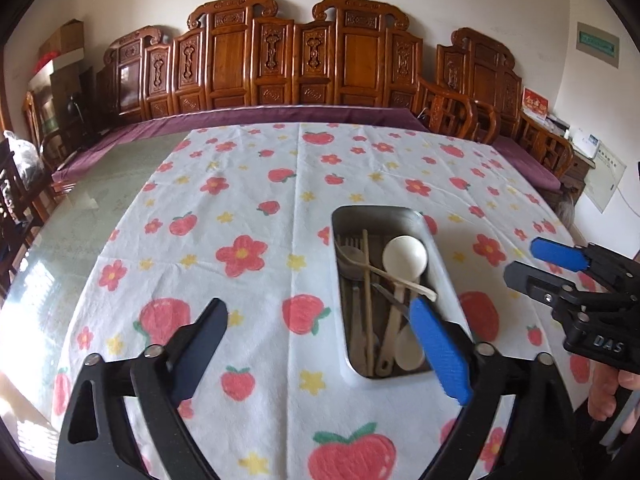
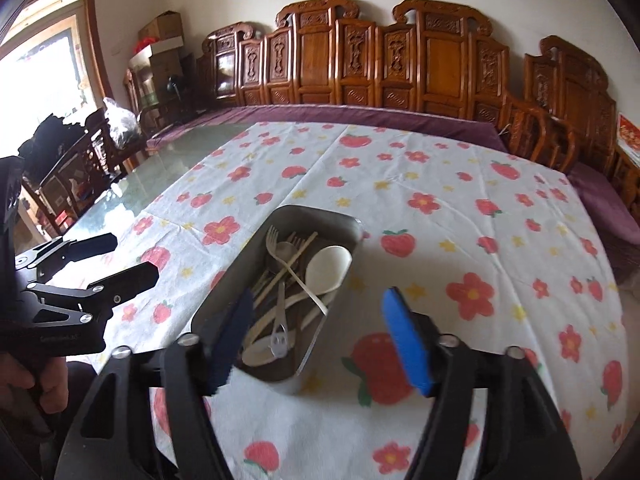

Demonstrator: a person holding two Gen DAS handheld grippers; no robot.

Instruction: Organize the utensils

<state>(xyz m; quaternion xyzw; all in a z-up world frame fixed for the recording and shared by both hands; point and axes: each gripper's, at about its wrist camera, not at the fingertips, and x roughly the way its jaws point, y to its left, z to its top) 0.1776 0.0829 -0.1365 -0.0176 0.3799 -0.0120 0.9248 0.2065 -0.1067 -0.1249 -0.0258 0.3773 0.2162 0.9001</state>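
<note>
Utensils (image 2: 296, 292) tangled in metal tray (image 2: 224, 300); both grippers' jaws wide, empty. Risk: crossed handles snag, dragging neighbours out.

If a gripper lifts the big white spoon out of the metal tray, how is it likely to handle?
The white spoon looks like smooth plastic or ceramic, so probably stiff and somewhat slippery between the pads. Its handle lies under a crossing fork in the metal tray, so lifting it may drag neighbours. Its round bowl would likely tilt if gripped far down the handle.
</note>
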